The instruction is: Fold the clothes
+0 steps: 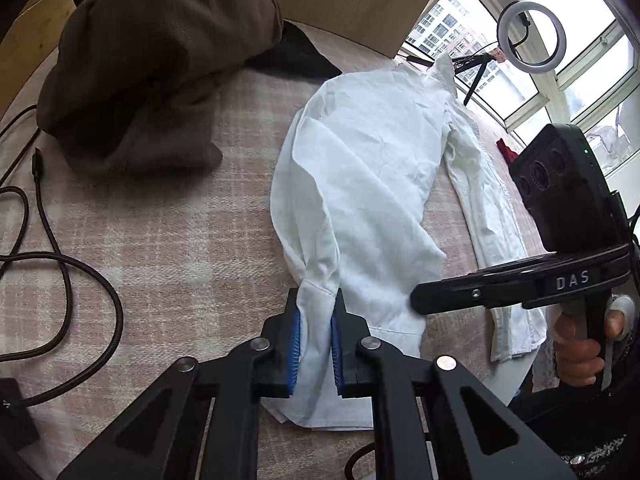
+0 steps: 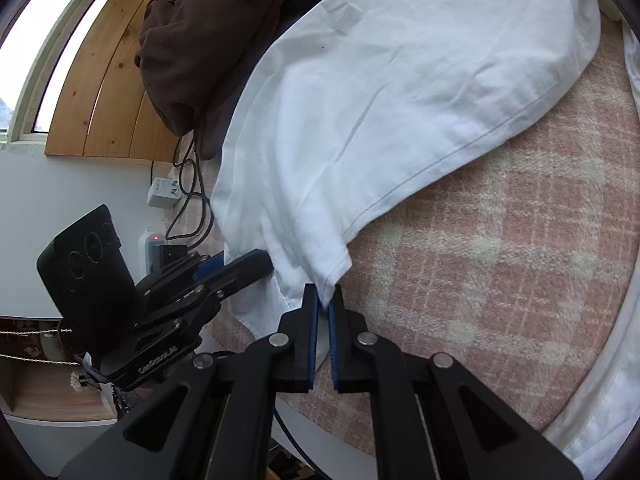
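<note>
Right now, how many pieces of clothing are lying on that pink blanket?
3 that I can make out: the white shirt in the middle, held by both tongs; a brown garment heaped at the far left; and something black half hidden behind it. More may be buried.

Your left gripper (image 1: 315,340) is low, its black jaws with blue pads narrowed around gathered white cloth, a gap remaining. Your right gripper (image 2: 323,330), just beside it, pinches a cloth corner between nearly closed pads. Your right hand (image 1: 580,344) wraps its black pistol handle.
</note>
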Available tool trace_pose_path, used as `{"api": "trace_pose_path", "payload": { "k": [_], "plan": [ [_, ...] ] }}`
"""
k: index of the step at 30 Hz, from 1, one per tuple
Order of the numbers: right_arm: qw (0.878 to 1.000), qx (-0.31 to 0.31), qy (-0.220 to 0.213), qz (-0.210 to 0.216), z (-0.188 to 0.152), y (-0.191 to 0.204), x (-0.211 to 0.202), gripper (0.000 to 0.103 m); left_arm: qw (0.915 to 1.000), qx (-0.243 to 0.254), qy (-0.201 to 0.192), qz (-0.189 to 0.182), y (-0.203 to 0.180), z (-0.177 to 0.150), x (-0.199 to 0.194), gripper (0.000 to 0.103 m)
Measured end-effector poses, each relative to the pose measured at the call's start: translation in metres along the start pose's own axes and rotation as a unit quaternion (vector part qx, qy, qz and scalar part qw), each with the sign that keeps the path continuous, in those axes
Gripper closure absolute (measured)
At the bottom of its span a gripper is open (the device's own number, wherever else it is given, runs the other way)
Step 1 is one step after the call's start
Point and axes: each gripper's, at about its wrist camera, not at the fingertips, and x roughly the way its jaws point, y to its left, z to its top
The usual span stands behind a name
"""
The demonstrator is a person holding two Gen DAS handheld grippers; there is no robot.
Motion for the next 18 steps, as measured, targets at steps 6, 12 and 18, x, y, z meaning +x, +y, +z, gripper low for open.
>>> {"api": "trace_pose_path", "payload": {
  "k": [6,12,18],
  "plan": [
    [0.995,-0.039,-0.09,-0.016,0.016,-0.015,-0.116,0.094,0.9964,0.038,-0.069,0.03,-0.011,0.048,-0.073,0.094],
    [0.975,-0.026,-0.149,-0.164,0.072,-0.102,-0.189,0.094,0.9861,0.095,-0.118,0.068,-0.041,0.093,-0.12,0.094],
    [0.966,-0.091,-0.124,-0.209,0.113,-0.11,-0.147,0.095,0.9847,0.102,-0.113,0.086,-0.049,0.106,-0.116,0.094]
  ]
}}
